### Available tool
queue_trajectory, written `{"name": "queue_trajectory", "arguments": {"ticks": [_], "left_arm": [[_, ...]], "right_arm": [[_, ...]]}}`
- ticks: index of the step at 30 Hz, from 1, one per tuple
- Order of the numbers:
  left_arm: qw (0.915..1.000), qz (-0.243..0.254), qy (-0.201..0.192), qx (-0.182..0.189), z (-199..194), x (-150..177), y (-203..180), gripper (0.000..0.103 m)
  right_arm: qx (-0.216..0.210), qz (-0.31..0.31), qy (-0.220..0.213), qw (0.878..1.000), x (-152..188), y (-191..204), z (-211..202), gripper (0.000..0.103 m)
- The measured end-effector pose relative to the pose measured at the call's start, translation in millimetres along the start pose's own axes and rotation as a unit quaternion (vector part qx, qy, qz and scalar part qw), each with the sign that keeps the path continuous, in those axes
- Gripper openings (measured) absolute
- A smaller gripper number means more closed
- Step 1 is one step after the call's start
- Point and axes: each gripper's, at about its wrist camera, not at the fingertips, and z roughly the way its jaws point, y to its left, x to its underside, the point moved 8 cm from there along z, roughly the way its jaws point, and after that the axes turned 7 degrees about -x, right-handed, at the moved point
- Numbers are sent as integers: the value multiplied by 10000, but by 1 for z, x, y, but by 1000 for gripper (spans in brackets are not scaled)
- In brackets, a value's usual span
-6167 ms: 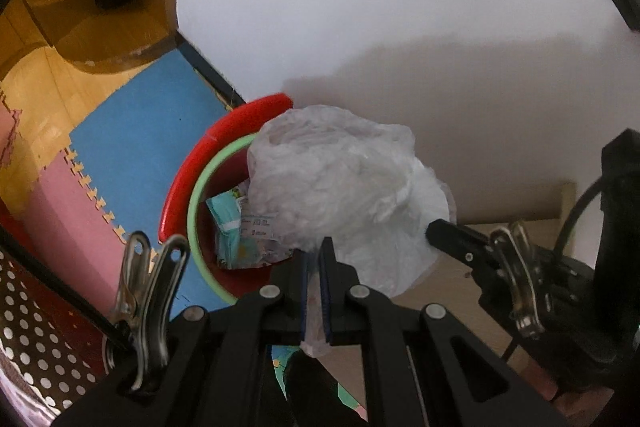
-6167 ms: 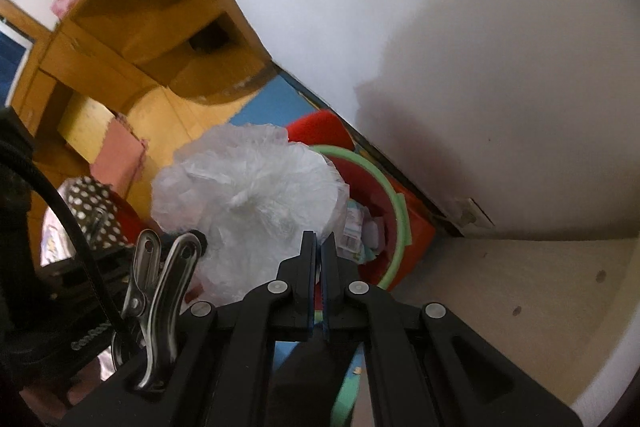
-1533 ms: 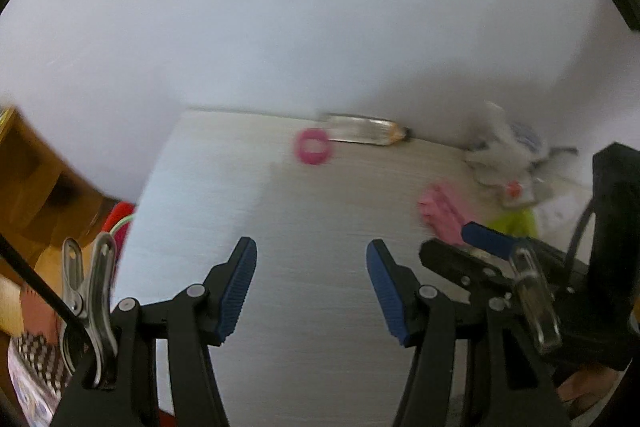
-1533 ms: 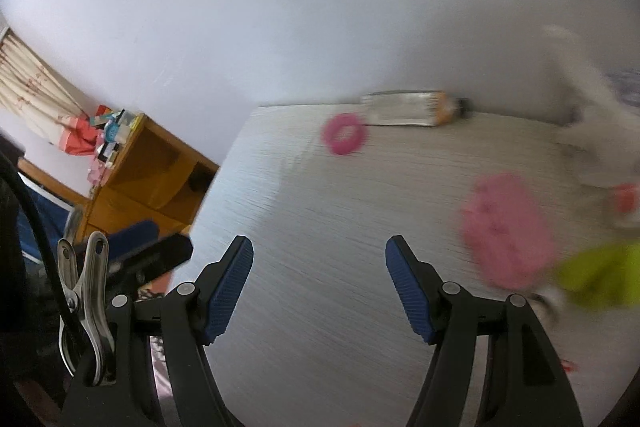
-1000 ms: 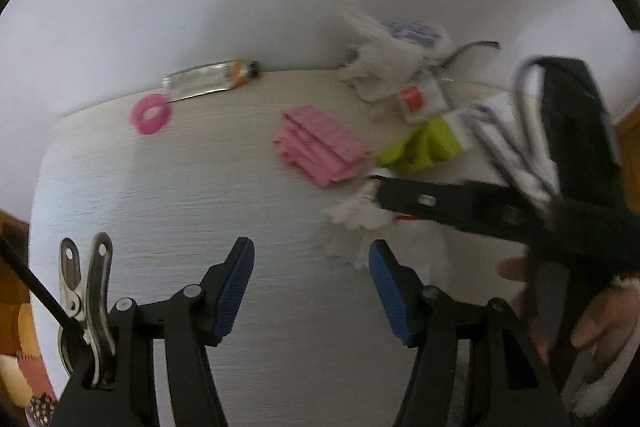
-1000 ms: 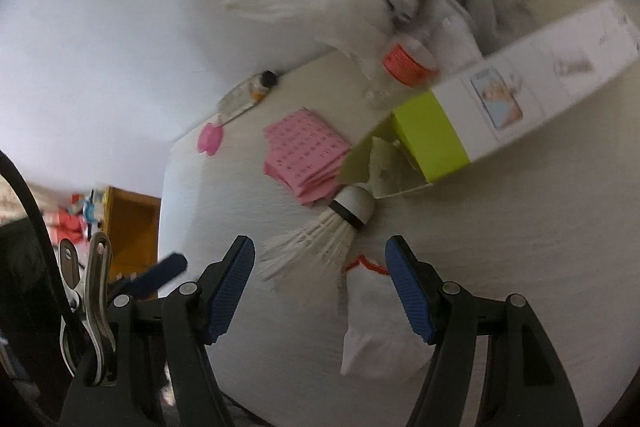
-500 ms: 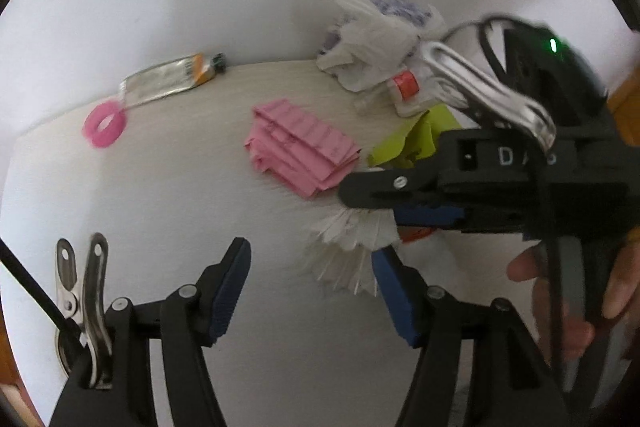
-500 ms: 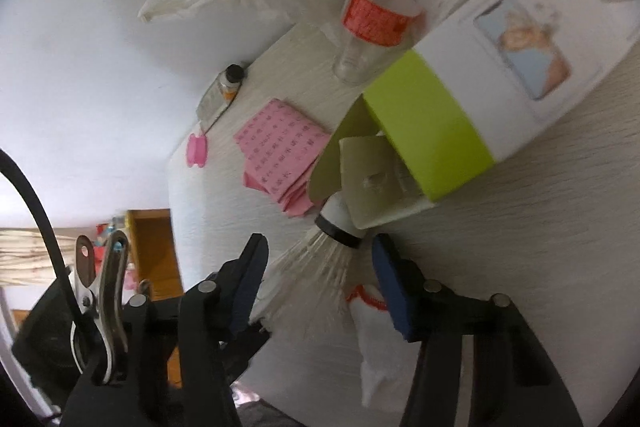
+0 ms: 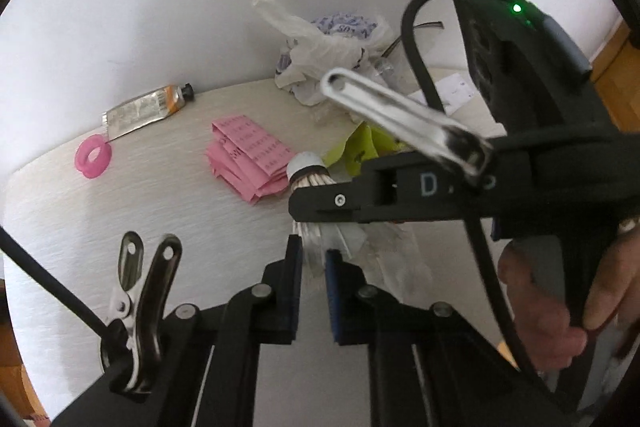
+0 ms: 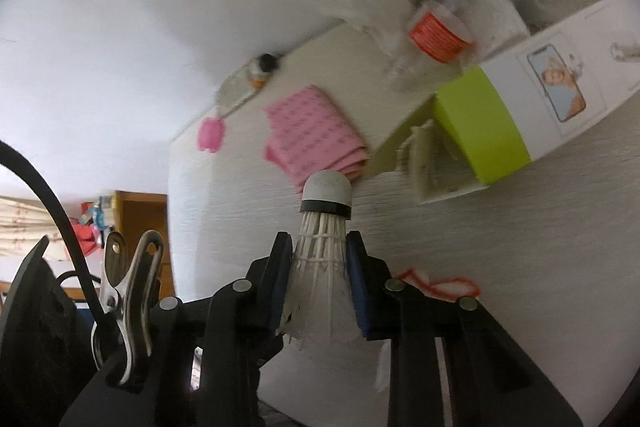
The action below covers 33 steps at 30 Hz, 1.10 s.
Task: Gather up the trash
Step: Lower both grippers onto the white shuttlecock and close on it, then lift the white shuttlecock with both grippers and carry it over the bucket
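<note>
The right gripper (image 10: 319, 269) has just been closing its jaws, and they now squeeze the feathers of a white shuttlecock (image 10: 322, 251), cork tip pointing away. The left gripper (image 9: 310, 267) has also just been closing; its jaws pinch thin white feathers (image 9: 310, 245) at the shuttlecock's skirt. Behind, on the pale table (image 9: 160, 211), lie pink paper (image 10: 314, 135), a green and white box (image 10: 508, 115), a pink ring (image 9: 93, 155), a tube (image 9: 144, 109) and a plastic bag (image 9: 324, 39).
</note>
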Motion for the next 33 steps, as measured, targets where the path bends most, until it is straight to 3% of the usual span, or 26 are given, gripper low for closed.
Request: {"name": "queue_trajectory", "arguments": {"ticks": [3,8,19,33], "left_arm": [[10000,15,-36,-26,-15,1,6,11],[9987,-39,-238,-450,-30,1,24,11],[9862,-970,-506,-1242,-65,13,106,11],[9730,-1509,-519,-1669,-83,34,168,11]], "right_arm": [[-96,31,90,9999,4,12,-3,29],[-75,-334,88,9994,8,47,0,29],[-311,-1207,461,9911,13,129,53,29],[-524,-1846,960,9767,29,193,107,29]]}}
